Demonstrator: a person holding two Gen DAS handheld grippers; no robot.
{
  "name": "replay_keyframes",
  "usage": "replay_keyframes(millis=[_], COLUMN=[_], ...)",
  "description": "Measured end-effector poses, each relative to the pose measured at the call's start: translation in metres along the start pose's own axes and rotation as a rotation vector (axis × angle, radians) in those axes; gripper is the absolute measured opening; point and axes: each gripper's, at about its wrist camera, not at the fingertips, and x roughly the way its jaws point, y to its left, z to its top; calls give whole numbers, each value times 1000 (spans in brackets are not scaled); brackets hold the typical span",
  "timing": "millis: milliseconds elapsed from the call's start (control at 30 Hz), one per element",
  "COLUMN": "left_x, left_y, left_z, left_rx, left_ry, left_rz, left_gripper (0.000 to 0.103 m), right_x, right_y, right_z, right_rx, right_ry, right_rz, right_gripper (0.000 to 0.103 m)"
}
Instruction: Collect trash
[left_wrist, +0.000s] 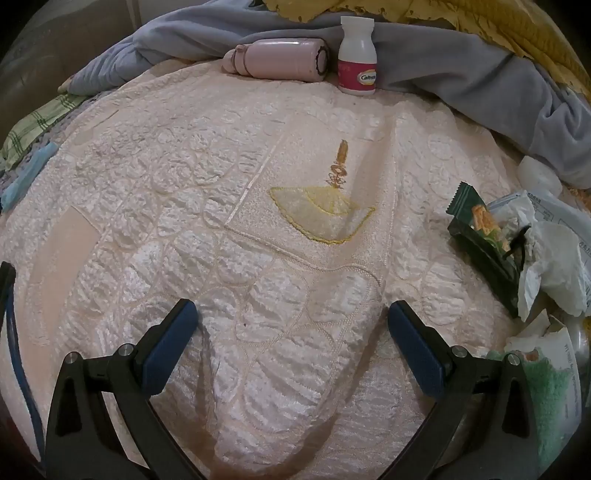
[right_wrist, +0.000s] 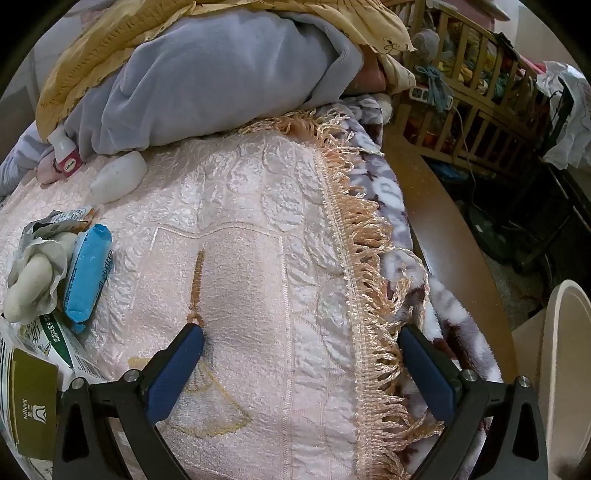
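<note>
Left wrist view first: our left gripper (left_wrist: 291, 325) hangs over the pink quilted bedspread (left_wrist: 184, 206), jaws spread wide with nothing between them. Up at the far edge we've got a white pill bottle (left_wrist: 357, 59) standing upright, its pink label reading "Caltrate", and just beside it a pink flask (left_wrist: 280, 58) lying on its side. Off to the right sits the trash: a dark green snack wrapper (left_wrist: 480, 236) torn open, crumpled white tissue (left_wrist: 554, 266) touching it. Over in the right wrist view, our right gripper (right_wrist: 303, 347) is likewise wide apart and empty, above the bedspread near its fringe (right_wrist: 369, 258). At left we see a blue packet (right_wrist: 88, 273) with writing too small to read, a wadded tissue (right_wrist: 31, 284) against it, and a gold card marked "SANLIN" (right_wrist: 31, 406). A cream bin (right_wrist: 565, 369) shows at far right, contents hidden
</note>
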Motion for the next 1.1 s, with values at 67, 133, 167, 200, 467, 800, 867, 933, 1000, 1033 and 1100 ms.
replay_keyframes(millis=[67, 133, 167, 200, 467, 800, 867, 933, 1000, 1033, 1100], left_x=[-1, -9, -11, -15, -85, -181, -193, -204, -210, -214, -221], left_y=[-1, -3, 1, 3, 19, -19, -31, -41, -49, -51, -57], left_z=[1, -1, -1, -2, -24, -43, -50, -55, -59, -62, -64], left_rx=[-2, 1, 5, 6, -3, 58, 75, 83, 86, 88, 84], left_ry=[8, 15, 19, 21, -138, -301, -313, -318, -327, -335, -344], left_rz=[-1, -3, -10, -14, -31, -145, -168, -200, -216, -225, -234], left_gripper=[103, 103, 103, 102, 102, 102, 102, 102, 102, 102, 102], right_x=[0, 0, 0, 0, -2, -65, -87, -109, -131, -141, -156], right_y=[0, 0, 0, 0, -1, -34, -38, -38, -35, -32, -27], right_z=[0, 0, 0, 0, 6, -5, -7, -11, -18, -21, -23], right_rx=[0, 0, 0, 0, -9, 17, 20, 11, -7, -15, -29], right_ry=[0, 0, 0, -1, 21, -52, -95, -148, -200, -220, -251], right_rz=[0, 0, 0, -1, 13, 47, 47, 41, 40, 45, 59], right_gripper=[103, 103, 103, 103, 103, 102, 102, 102, 102, 102, 102])
